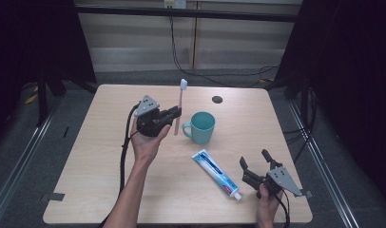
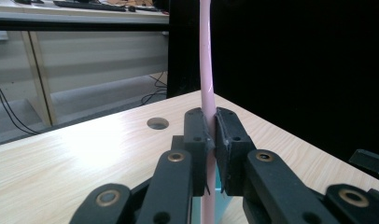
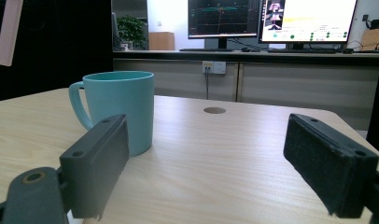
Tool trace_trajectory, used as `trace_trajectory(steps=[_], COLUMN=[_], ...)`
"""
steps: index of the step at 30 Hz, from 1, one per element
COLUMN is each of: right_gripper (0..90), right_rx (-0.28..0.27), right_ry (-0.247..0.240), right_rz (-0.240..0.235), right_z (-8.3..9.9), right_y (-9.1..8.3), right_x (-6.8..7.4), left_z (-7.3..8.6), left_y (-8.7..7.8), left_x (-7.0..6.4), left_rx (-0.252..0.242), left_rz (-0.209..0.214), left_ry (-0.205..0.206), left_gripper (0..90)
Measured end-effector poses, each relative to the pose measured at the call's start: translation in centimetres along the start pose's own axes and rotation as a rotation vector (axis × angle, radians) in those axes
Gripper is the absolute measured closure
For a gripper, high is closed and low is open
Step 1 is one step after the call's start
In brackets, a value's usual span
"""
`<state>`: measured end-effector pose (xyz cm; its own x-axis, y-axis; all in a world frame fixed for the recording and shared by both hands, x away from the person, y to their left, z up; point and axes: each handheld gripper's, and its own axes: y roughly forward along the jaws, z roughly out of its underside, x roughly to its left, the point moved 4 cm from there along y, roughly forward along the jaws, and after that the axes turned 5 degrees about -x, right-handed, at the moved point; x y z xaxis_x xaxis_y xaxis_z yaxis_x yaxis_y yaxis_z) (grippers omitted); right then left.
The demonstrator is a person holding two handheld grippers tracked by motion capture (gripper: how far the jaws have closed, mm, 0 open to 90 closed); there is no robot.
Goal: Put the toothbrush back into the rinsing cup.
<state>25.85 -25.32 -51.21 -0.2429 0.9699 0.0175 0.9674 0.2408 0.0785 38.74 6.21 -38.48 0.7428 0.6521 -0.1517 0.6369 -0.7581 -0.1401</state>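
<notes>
Pinching an upright pink toothbrush [image 1: 179,105], the left gripper [image 1: 174,114] hovers just left of the teal mug [image 1: 202,127]; the right gripper [image 1: 254,163] rests spread.

high: overhead, forward-down | gripper views: tabletop-level, sharing table hole [image 1: 217,99]

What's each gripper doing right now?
Left gripper: shut on the pink toothbrush, held upright.
Right gripper: open, holding nothing.
</notes>
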Motion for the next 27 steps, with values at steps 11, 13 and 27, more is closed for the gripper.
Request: trace_trajectory(steps=[11, 13, 27], right_gripper=[13.6, 13.6, 13.7], right_rx=[0.001, 0.0, 0.0], right_ry=[0.001, -0.001, 0.0], right_rz=[-0.004, -0.005, -0.007], right_z=[0.0, 0.0, 0.0], right_y=[0.0, 0.0, 0.0], right_x=[0.0, 0.0, 0.0], left_z=[-0.4, -0.5, 0.0], left_y=[2.0, 2.4, 4.4], left_x=[-0.8, -0.9, -0.2], left_rx=[-0.013, -0.016, -0.005], left_rz=[0.003, 0.015, 0.036], left_ry=[0.019, 0.027, 0.007], left_gripper=[84.1, 84.0, 83.9])
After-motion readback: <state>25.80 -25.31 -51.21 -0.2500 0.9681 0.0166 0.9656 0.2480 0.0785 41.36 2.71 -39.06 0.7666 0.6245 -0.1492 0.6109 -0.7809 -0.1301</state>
